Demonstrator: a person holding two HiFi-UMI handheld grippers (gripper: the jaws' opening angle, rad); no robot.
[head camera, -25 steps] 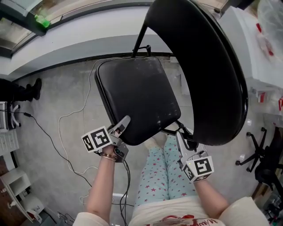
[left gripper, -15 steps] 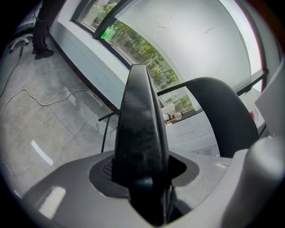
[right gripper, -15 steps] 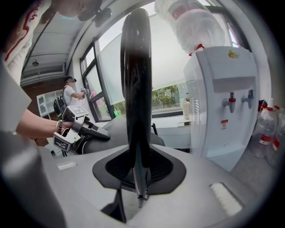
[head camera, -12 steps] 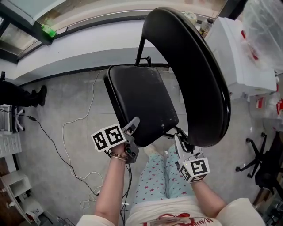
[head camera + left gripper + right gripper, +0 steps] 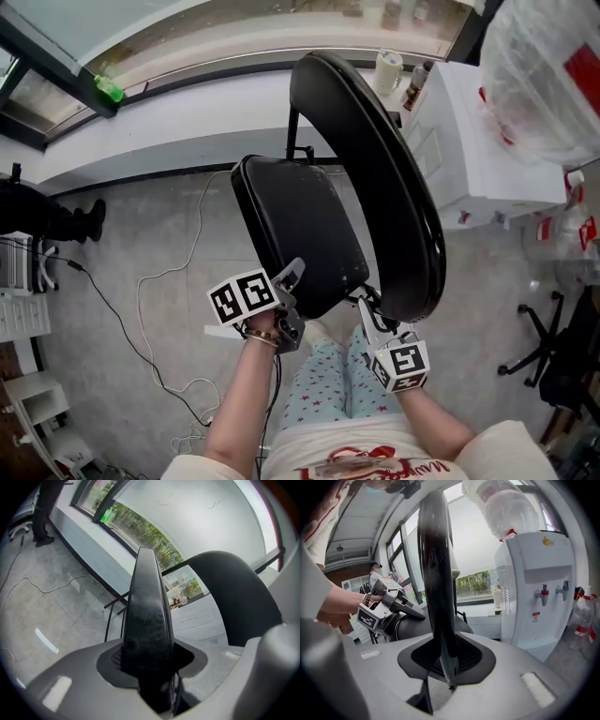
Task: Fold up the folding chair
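A black folding chair stands on the floor in front of me, its padded seat (image 5: 300, 230) tilted steeply up toward the rounded backrest (image 5: 384, 178). My left gripper (image 5: 289, 279) is shut on the seat's near edge. In the left gripper view the seat (image 5: 147, 620) runs edge-on through that gripper (image 5: 151, 670), with the backrest (image 5: 234, 592) at the right. My right gripper (image 5: 368, 314) is shut on the backrest's lower rim. In the right gripper view the backrest (image 5: 436, 569) rises edge-on from this gripper (image 5: 446, 667), and the left gripper (image 5: 386, 603) shows beside the seat (image 5: 423, 627).
A white water dispenser (image 5: 487, 141) with a large bottle stands close to the chair's right. Cables (image 5: 159, 309) trail over the concrete floor at left. A low wall with a window ledge (image 5: 178, 112) runs behind. An office chair base (image 5: 548, 323) sits far right. My legs (image 5: 328, 394) are below the chair.
The left gripper has gone up and to the right with the seat's edge. The seat now stands steeper and closer to the backrest. The right gripper has hardly moved.
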